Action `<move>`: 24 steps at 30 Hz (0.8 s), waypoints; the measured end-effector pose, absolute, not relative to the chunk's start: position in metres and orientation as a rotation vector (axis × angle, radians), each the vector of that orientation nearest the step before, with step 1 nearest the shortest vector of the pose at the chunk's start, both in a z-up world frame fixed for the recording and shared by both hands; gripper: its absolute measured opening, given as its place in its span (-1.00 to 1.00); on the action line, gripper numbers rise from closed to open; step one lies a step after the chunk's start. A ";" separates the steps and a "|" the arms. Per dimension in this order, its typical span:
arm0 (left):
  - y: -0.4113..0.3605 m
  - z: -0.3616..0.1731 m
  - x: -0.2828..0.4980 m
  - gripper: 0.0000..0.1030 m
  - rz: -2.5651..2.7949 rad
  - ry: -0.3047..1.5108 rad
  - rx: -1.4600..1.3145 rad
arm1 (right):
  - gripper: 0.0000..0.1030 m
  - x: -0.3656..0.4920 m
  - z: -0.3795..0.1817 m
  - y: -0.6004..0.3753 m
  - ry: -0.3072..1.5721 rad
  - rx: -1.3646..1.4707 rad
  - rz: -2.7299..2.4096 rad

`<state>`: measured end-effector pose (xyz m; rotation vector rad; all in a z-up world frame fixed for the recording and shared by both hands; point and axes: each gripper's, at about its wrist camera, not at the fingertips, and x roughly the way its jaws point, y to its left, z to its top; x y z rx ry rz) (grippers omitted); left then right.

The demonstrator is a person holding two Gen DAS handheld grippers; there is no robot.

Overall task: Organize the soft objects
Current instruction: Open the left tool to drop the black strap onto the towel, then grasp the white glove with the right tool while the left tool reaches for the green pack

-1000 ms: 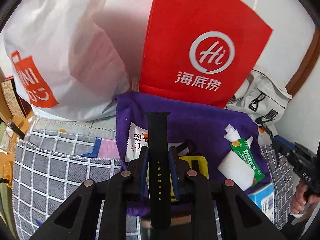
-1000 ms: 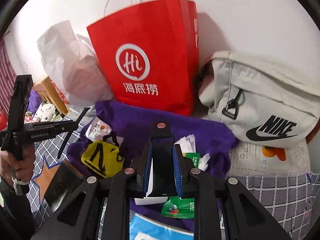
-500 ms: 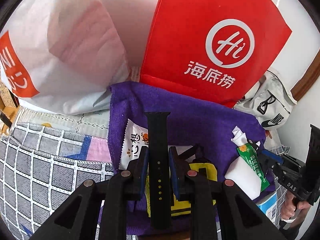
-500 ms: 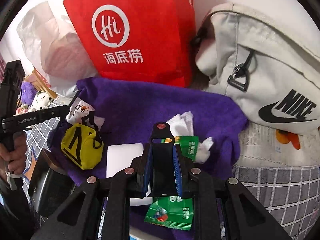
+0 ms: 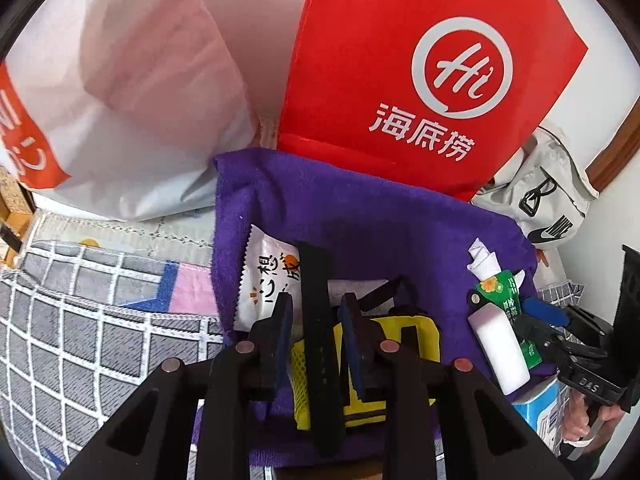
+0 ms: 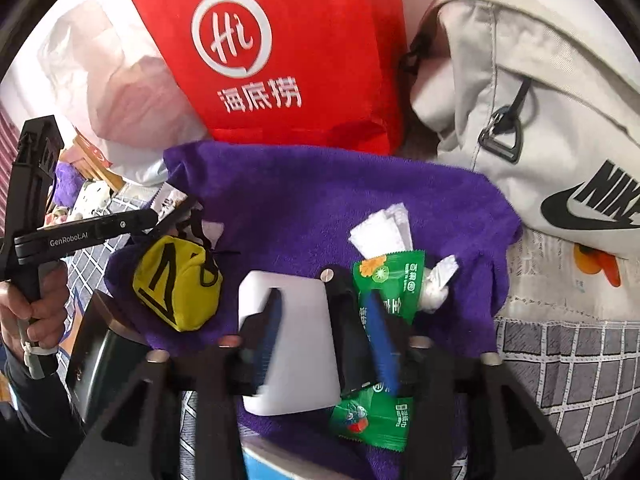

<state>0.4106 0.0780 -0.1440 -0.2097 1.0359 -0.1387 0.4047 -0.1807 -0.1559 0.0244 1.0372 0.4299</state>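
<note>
Against the pale wall at the back stood a red paper bag with a white round logo, and to its left a white plastic bag with an orange label slumped on the bedding. On the other side of the red bag a cream Nike bag leaned, and a strip of brown wood trim showed at the far edge of the left wrist view. Below them lay a grey quilt with a white grid, and on it a purple towel was spread as the working surface. On the towel sat a yellow pouch with black markings, a white snack packet with a serrated edge, a green tissue pack with white tissue poking out of its top, and a white block. The left gripper pointed down over the yellow pouch with a black watch strap standing between its blue pads; the jaws were parting and narrow gaps showed on both sides of the strap. The right gripper hung over the white block and the tissue pack, its jaws opening, with a black strap piece lying against its right finger and the left finger clear of it. A hand gripped the left gripper's handle at the edge of the right wrist view.
</note>
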 end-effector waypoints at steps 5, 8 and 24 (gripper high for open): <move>0.082 -0.125 0.394 -0.50 -0.125 1.020 -0.200 | -0.06 0.386 -0.137 -0.179 1.010 0.031 0.431; 0.083 -0.108 0.372 -0.25 -0.099 0.981 -0.183 | -0.05 0.366 -0.123 -0.178 0.980 0.030 0.424; 0.085 -0.062 0.234 -0.23 -0.090 0.871 -0.205 | 0.02 0.222 -0.088 -0.149 0.998 0.007 0.479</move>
